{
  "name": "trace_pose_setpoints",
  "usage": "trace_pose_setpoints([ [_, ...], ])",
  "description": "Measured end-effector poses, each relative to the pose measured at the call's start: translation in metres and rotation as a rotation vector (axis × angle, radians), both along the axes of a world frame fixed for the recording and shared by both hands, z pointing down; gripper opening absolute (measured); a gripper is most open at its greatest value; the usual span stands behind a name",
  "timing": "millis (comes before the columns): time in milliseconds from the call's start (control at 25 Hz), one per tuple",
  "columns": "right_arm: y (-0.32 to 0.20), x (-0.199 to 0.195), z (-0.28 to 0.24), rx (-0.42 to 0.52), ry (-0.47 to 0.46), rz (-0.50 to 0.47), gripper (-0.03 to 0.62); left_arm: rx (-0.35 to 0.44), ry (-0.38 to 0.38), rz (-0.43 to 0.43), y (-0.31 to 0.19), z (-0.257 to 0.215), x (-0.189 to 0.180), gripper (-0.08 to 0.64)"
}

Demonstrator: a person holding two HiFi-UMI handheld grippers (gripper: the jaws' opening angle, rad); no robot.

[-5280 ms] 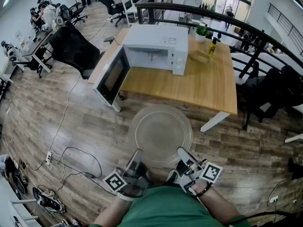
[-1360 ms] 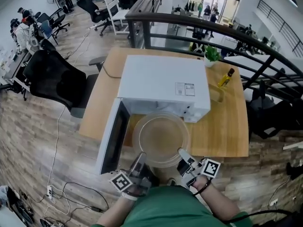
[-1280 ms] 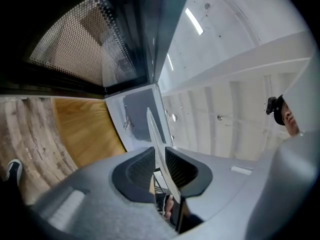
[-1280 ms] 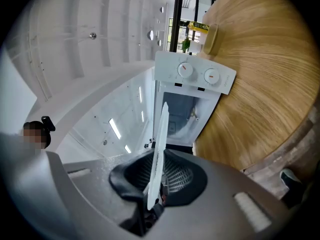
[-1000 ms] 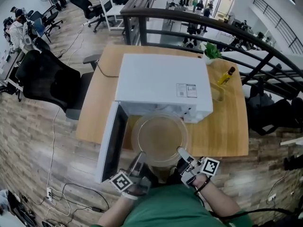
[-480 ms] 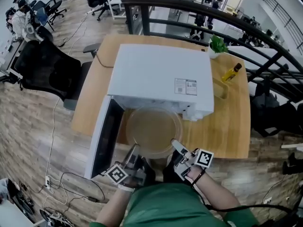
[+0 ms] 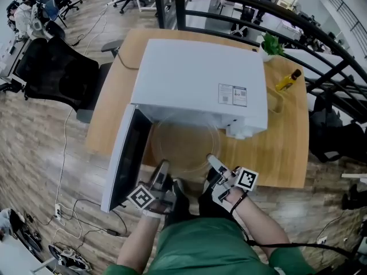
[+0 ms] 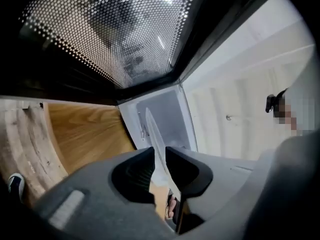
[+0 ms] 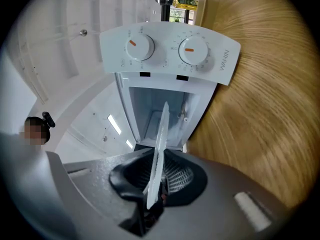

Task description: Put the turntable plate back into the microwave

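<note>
The round glass turntable plate (image 7: 182, 145) is held level in front of the white microwave (image 7: 200, 85), its far rim at the open cavity under the microwave's top. My left gripper (image 7: 163, 168) is shut on the plate's near left rim and my right gripper (image 7: 211, 161) on its near right rim. In the left gripper view the plate (image 8: 153, 134) runs edge-on between the jaws of the left gripper (image 8: 159, 160) toward the cavity (image 8: 162, 116). In the right gripper view the plate's edge (image 9: 161, 134) sits in the right gripper (image 9: 156, 173), below the control panel (image 9: 167, 54) with two knobs.
The microwave door (image 7: 125, 153) hangs open to the left, close to my left gripper. The microwave stands on a wooden table (image 7: 281, 148) with a bottle (image 7: 288, 79) and a potted plant (image 7: 272, 44) at the right rear. A black chair (image 7: 54, 76) stands left; cables (image 7: 74, 236) lie on the floor.
Both grippers have carried the plate lower and closer to the microwave's opening. Its far rim now reaches the cavity mouth. The grip on both sides is unchanged.
</note>
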State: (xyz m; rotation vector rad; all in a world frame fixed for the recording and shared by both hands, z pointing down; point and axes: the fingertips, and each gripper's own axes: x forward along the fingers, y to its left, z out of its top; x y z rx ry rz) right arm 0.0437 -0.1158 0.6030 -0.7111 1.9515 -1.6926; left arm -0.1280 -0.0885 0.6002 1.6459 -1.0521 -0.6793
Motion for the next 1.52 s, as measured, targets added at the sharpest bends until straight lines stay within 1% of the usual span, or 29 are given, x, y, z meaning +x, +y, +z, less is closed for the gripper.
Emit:
trace_pose_setpoints([
  [160,-0.008,0.002,0.011,-0.005,-0.006,0.014,0.048,-0.018,-0.005,0.009,-0.009,0.014,0.002,0.077],
  [280,-0.012,0.002,0.018,-0.006,-0.010,0.021,0.048,-0.009,-0.012,0.021,-0.015,0.019,0.002,0.077],
  [440,-0.020,0.002,0.025,0.001,0.005,0.026,0.048,0.005,-0.016,0.034,-0.027,0.023,0.002,0.075],
  [640,-0.033,0.002,0.034,0.001,0.024,0.032,0.048,-0.029,-0.015,0.028,-0.038,0.037,0.000,0.075],
  [760,-0.041,0.001,0.042,-0.014,0.026,0.037,0.048,-0.060,-0.006,0.028,-0.045,0.047,0.000,0.077],
  [960,-0.053,0.002,0.051,-0.018,0.027,0.044,0.049,-0.079,-0.006,0.024,-0.057,0.057,0.001,0.077],
  [1040,-0.058,0.002,0.054,-0.015,0.030,0.045,0.049,-0.076,-0.030,0.028,-0.062,0.059,-0.001,0.075],
  [1120,-0.063,0.002,0.057,-0.012,0.039,0.043,0.051,-0.063,-0.026,0.033,-0.070,0.058,0.000,0.075],
  [1200,-0.068,0.002,0.061,-0.015,0.049,0.046,0.052,-0.069,-0.012,0.030,-0.076,0.060,0.001,0.075],
  [1360,-0.076,0.002,0.066,-0.028,0.049,0.067,0.052,-0.042,-0.029,0.040,-0.087,0.060,0.002,0.075],
  [1440,-0.079,0.002,0.068,-0.033,0.050,0.075,0.052,-0.051,-0.028,0.039,-0.090,0.062,0.002,0.074],
  [1520,-0.080,0.002,0.074,-0.046,0.082,0.073,0.054,-0.066,-0.027,0.032,-0.092,0.065,0.001,0.066],
])
